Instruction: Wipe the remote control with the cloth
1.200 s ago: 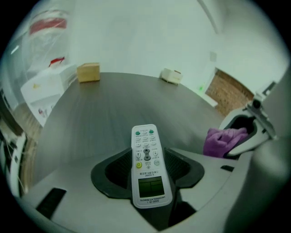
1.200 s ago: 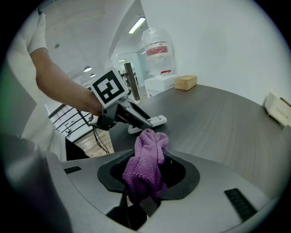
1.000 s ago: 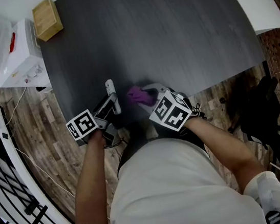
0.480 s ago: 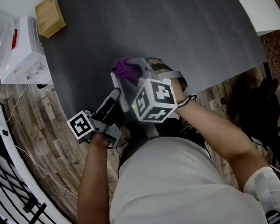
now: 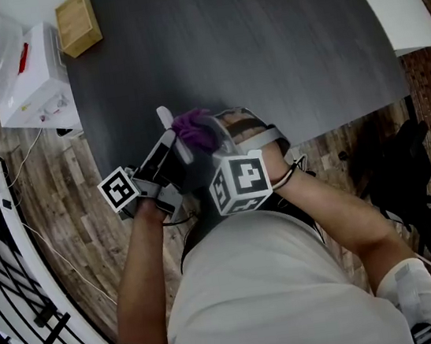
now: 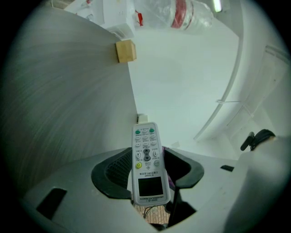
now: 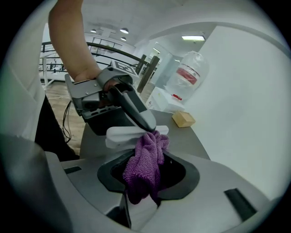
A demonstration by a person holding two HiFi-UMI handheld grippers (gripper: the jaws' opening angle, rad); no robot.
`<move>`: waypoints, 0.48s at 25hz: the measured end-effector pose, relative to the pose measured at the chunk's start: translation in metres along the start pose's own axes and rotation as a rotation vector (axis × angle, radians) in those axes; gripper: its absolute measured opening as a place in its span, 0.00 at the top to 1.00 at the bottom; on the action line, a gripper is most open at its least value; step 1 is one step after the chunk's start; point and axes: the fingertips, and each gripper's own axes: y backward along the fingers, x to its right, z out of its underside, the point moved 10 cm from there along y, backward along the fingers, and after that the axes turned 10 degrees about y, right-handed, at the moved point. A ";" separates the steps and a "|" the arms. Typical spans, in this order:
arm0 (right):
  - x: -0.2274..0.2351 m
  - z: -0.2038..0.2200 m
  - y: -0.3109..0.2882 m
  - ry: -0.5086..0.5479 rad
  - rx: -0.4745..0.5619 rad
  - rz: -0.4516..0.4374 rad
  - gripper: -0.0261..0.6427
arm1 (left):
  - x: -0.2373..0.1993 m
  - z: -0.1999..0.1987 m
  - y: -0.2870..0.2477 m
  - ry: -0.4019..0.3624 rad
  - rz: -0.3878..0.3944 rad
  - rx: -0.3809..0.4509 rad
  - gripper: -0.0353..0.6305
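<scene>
**Remote up, cloth on it — handling notes**

Remote control (image 6: 145, 152) sits clamped in your left gripper (image 5: 166, 149). The jaws are closed on its long side edges at the display end, and the button end pokes out free. You have it raised above the near edge of the dark table (image 5: 276, 39), touching nothing on that surface.

Over to your right gripper (image 7: 148, 173). Its jaws are pinched on the purple cloth (image 7: 144, 159), bunched in the middle. A soft tuft spills out in front, and in the right gripper view that tuft is pressed against the remote's edge, out at its free end.

How will these handle? I'd say the remote is light, stiff plastic with smooth sides, so it's easy to lift. It's also likely to slide or pivot between the pads if you push hard on the free end. The side-edge hold looks right to me because it leaves the button face open. I'd stay off the buttons and the little screen with the pads.

The cloth looks like limp, fluffy microfibre and will fold rather than push back. Keep a good bunch inside the jaws and let only the loose tuft do the rubbing.

The risk I see is levering. Wipe toward the clamped end and the remote is less likely to twist out above the table edge.
</scene>
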 end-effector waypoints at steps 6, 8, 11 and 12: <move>-0.010 -0.009 0.010 0.035 0.002 -0.013 0.74 | 0.002 -0.006 0.000 0.001 -0.009 0.096 0.62; -0.015 -0.012 0.014 0.026 0.015 -0.033 0.74 | 0.002 -0.009 0.000 0.006 -0.004 0.125 0.62; -0.023 -0.018 0.021 0.011 0.041 -0.069 0.74 | 0.003 -0.012 0.000 0.009 0.014 0.133 0.62; -0.025 -0.020 0.024 0.003 0.051 -0.083 0.74 | 0.003 -0.013 0.000 0.010 0.020 0.132 0.62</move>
